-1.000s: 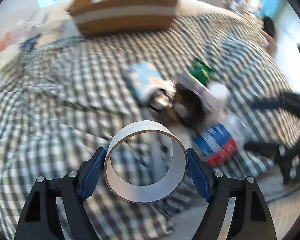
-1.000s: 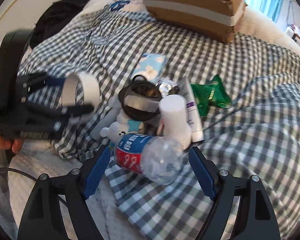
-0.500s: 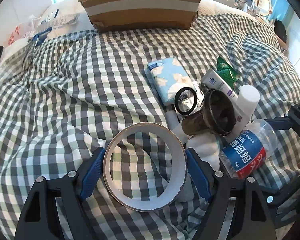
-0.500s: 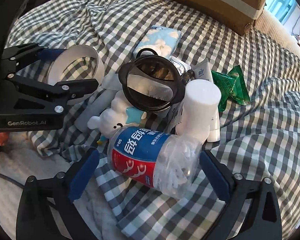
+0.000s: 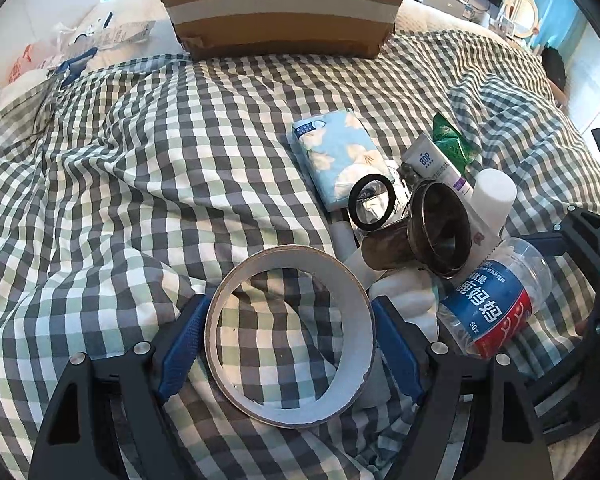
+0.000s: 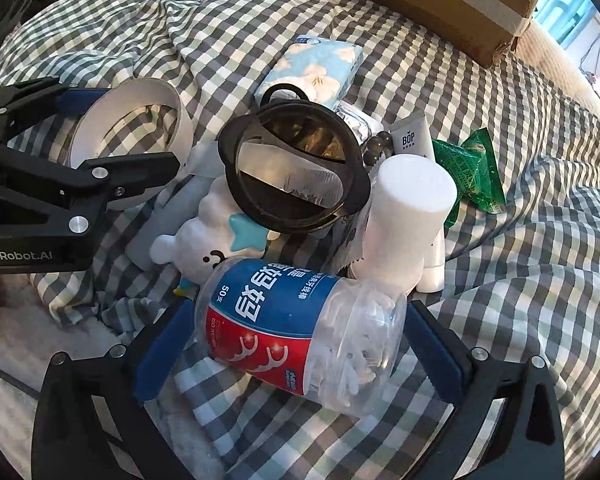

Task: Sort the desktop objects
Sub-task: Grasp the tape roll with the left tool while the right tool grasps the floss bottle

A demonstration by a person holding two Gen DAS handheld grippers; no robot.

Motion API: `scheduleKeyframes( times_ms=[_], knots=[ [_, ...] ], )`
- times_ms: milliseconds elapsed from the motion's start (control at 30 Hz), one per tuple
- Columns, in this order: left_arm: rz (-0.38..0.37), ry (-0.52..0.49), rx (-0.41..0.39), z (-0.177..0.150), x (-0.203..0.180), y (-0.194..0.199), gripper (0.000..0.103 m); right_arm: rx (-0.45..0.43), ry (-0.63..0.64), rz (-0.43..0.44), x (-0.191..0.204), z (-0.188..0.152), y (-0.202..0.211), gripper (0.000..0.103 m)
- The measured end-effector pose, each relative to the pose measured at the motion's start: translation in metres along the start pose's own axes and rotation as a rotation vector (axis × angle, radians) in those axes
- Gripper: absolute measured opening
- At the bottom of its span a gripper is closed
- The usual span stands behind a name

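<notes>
My left gripper is shut on a white tape roll, its blue pads pressed on both sides, held just above the checked cloth. In the right wrist view, the left gripper and the tape roll sit left of the pile. My right gripper stands wide open. A clear floss-pick jar with a blue and red label lies on its side between the fingers. The jar rests at the near edge of the pile.
The pile holds a black-rimmed glass lid, white bottle, white plush toy, white tube, green packet and blue tissue pack. An open cardboard box stands at the far edge.
Both grippers have come down closer to the pile. The right jaws have widened around the floss-pick jar. The left gripper still holds the tape roll.
</notes>
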State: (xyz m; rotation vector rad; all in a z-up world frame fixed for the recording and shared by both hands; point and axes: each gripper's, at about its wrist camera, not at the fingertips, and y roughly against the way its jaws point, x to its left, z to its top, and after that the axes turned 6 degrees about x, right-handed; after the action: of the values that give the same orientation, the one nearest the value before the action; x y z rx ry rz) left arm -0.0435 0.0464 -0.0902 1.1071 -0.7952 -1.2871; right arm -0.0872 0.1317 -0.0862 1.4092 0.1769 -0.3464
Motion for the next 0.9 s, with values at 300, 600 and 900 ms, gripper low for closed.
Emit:
scheduleKeyframes(
  times_ms=[300,600,900],
  knots=[
    [0.001,0.002,0.001,0.0,0.001,0.0,0.083,-0.008,-0.002,0.003,-0.006,-0.004,0.004,0.103],
    [0.008,0.011,0.001,0.002,0.002,0.001,0.083,-0.025,0.004,0.03,-0.007,-0.018,0.02,0.102],
    [0.032,0.017,-0.004,0.004,0.001,0.011,0.083,-0.08,-0.014,0.076,-0.009,-0.031,0.05,0.101]
  ],
)
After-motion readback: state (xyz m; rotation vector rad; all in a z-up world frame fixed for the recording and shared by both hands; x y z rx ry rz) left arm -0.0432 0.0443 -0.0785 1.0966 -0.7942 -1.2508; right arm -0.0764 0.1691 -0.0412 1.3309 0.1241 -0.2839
